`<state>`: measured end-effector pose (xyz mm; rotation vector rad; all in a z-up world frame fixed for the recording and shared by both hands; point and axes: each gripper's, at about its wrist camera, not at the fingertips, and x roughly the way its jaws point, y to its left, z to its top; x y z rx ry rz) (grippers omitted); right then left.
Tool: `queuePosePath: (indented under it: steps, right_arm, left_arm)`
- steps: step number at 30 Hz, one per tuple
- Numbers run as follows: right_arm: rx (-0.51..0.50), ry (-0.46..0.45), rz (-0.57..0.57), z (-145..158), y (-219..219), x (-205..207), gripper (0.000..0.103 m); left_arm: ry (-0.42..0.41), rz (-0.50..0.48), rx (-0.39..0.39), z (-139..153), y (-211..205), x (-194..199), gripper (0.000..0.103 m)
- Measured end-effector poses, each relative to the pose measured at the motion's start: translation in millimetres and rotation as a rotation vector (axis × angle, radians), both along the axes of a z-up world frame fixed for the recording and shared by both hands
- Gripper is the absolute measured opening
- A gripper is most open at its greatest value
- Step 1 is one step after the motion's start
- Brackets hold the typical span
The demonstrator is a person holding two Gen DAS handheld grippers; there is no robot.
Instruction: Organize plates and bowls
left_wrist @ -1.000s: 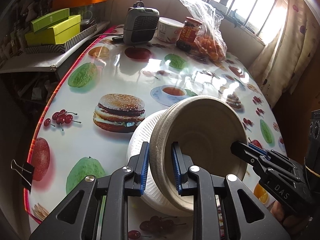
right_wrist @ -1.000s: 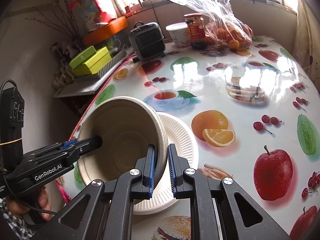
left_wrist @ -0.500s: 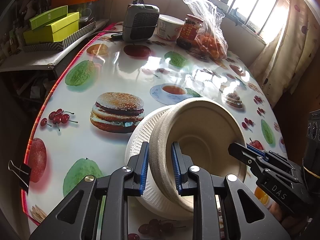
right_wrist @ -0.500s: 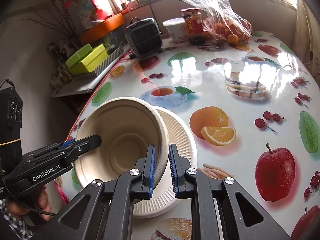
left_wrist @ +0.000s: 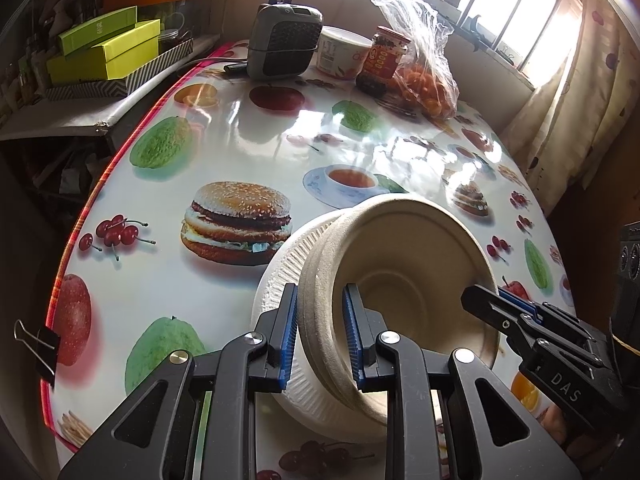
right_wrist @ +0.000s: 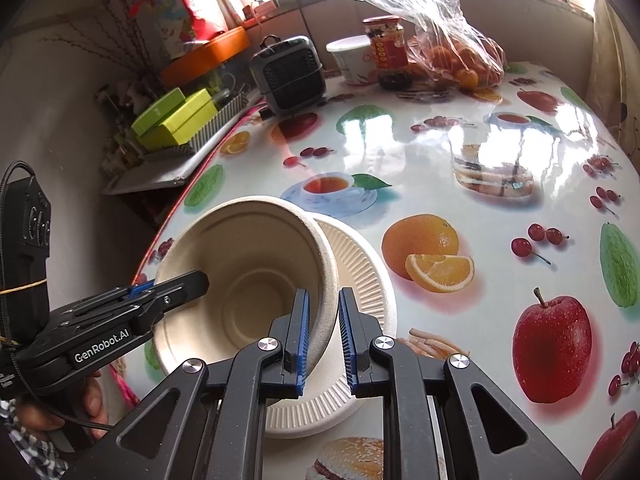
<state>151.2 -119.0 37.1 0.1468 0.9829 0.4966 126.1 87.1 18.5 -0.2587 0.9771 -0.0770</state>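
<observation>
A stack of beige pulp bowls (left_wrist: 404, 276) sits on a white ribbed paper plate (left_wrist: 280, 280) on the fruit-print table. My left gripper (left_wrist: 320, 336) is shut on the stack's left rim. My right gripper (right_wrist: 322, 336) straddles the opposite rim of the bowls (right_wrist: 248, 272), with its jaws slightly apart; the right pad stands off the rim. The plate (right_wrist: 360, 280) shows under the bowls in the right wrist view. Each gripper shows in the other's view: the right one (left_wrist: 480, 300) and the left one (right_wrist: 192, 284).
At the far end of the table stand a grey heater (left_wrist: 282, 36), a white tub (left_wrist: 344, 54), a red-label jar (left_wrist: 384, 60) and a bag of oranges (left_wrist: 424, 80). Green boxes (left_wrist: 108, 46) lie on a side shelf to the left. A binder clip (left_wrist: 38, 346) grips the table edge.
The bowl stack has come down from a steep tilt and now rests lower on the plate. My right gripper's jaws have opened slightly around the rim.
</observation>
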Motion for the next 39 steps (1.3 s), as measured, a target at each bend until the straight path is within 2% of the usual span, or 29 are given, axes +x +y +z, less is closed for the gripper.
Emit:
queuePosePath:
  steps: [4,8,18,21,28,32,39]
  right_arm:
    - [0.000,0.003,0.001,0.1,0.5,0.4,0.019]
    - [0.000,-0.003,0.001,2.0,1.8,-0.1,0.024]
    - [0.001,-0.005,-0.001,2.3,1.3,-0.3,0.029]
    - [-0.001,-0.007,-0.001,2.5,1.5,-0.5,0.033]
    - [0.006,-0.007,0.001,4.8,0.2,-1.1,0.042]
    - [0.007,-0.015,0.001,6.5,1.4,-3.9,0.047]
    - [0.027,-0.052,0.002,10.8,0.1,-12.6,0.051]
  left_arm:
    - [-0.002,-0.001,-0.002,-0.3,0.1,0.4,0.024]
    - [-0.003,0.000,-0.004,-0.7,0.1,1.2,0.032]
    - [-0.007,-0.002,-0.006,-0.2,-1.1,0.9,0.033]
    - [-0.012,-0.001,-0.005,0.7,-1.5,0.5,0.039]
    - [-0.016,0.001,-0.004,2.1,-1.5,-0.9,0.040]
    - [-0.031,0.004,-0.005,5.4,-1.7,-3.5,0.047]
    - [-0.076,0.020,0.004,13.3,-0.9,-12.6,0.047]
